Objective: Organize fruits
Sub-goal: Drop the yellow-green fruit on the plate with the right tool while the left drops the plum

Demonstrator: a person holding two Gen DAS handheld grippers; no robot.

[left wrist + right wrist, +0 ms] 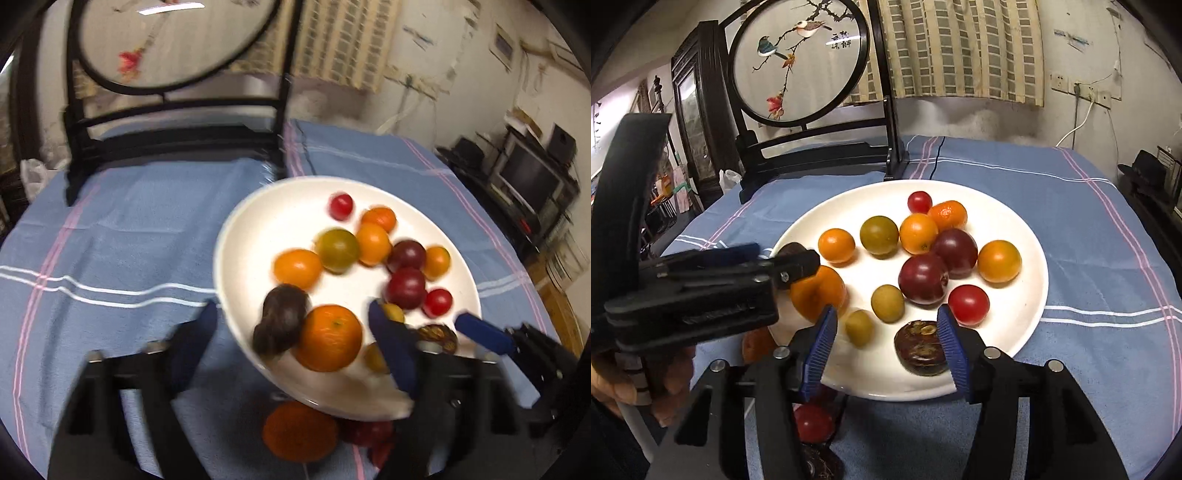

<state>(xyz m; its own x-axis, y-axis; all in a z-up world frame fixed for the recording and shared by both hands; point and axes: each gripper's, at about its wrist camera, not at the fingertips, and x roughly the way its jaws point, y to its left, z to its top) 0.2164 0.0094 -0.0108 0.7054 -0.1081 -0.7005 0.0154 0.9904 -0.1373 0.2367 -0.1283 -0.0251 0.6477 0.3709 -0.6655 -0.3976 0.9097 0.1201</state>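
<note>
A white plate [240,229] [1012,325] on the blue cloth holds several tomatoes, plums, oranges and small green fruits. My left gripper [291,306] is open at the plate's near left rim, and a dark brown fruit [282,321] and a big orange [328,338] lie loose between its fingers. My right gripper [886,310] is open over the plate's near side. A dark cut fruit [921,347] lies beside its right pad and a green fruit [858,326] nearer its left one. An orange [299,432] and a red tomato [812,422] lie on the cloth below the plate.
A round painted screen [798,62] on a black stand rises at the table's far left. The blue striped cloth [1071,221] lies bare to the right of the plate. A person's hand [628,387] holds the left gripper's handle. A shelf with a television [532,173] stands beyond the table's right edge.
</note>
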